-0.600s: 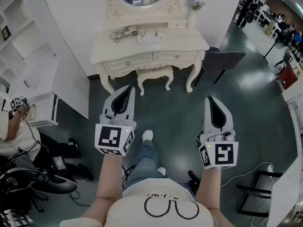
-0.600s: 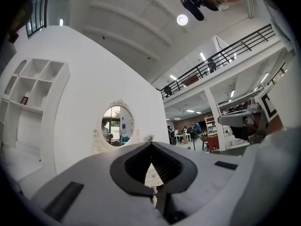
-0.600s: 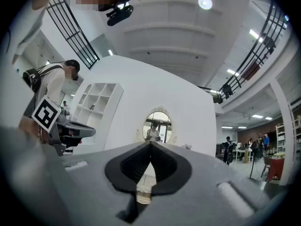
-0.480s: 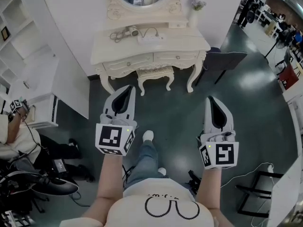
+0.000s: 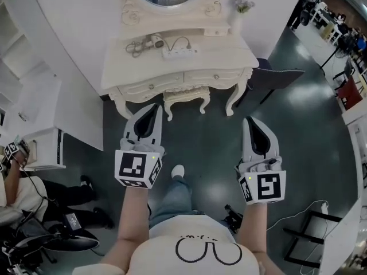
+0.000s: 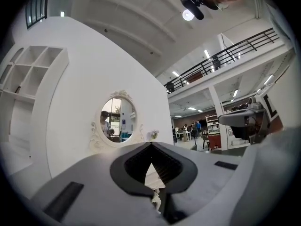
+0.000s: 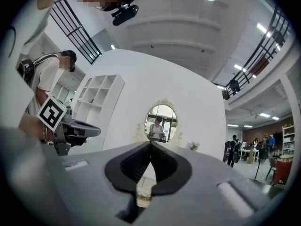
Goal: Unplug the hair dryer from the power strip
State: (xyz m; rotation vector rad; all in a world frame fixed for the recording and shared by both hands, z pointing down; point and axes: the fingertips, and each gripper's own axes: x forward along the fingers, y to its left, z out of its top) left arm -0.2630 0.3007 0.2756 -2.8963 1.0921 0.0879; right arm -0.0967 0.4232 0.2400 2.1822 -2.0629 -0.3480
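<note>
In the head view the white hair dryer (image 5: 150, 41) lies on the cream dressing table (image 5: 229, 53), its cord bunched to the left of it. Just right of the dryer lies the white power strip (image 5: 179, 52), with a dark cable looping above it. My left gripper (image 5: 155, 106) and right gripper (image 5: 250, 121) are held level over the dark floor, well short of the table's front. Both are shut with nothing between the jaws. Each gripper view looks past closed jaws, the left gripper (image 6: 151, 145) and the right gripper (image 7: 150, 144), toward the oval mirror (image 6: 116, 121).
A small stool (image 5: 183, 96) stands under the table's front. A dark chair (image 5: 281, 76) sits to the right, and a white cabinet (image 5: 40, 119) to the left. A person (image 5: 17, 193) sits at the lower left among cables. A flower vase (image 5: 239, 7) stands at the table's back right.
The dressing table has come closer and lower in the head view. Both grippers stay shut and side by side.
</note>
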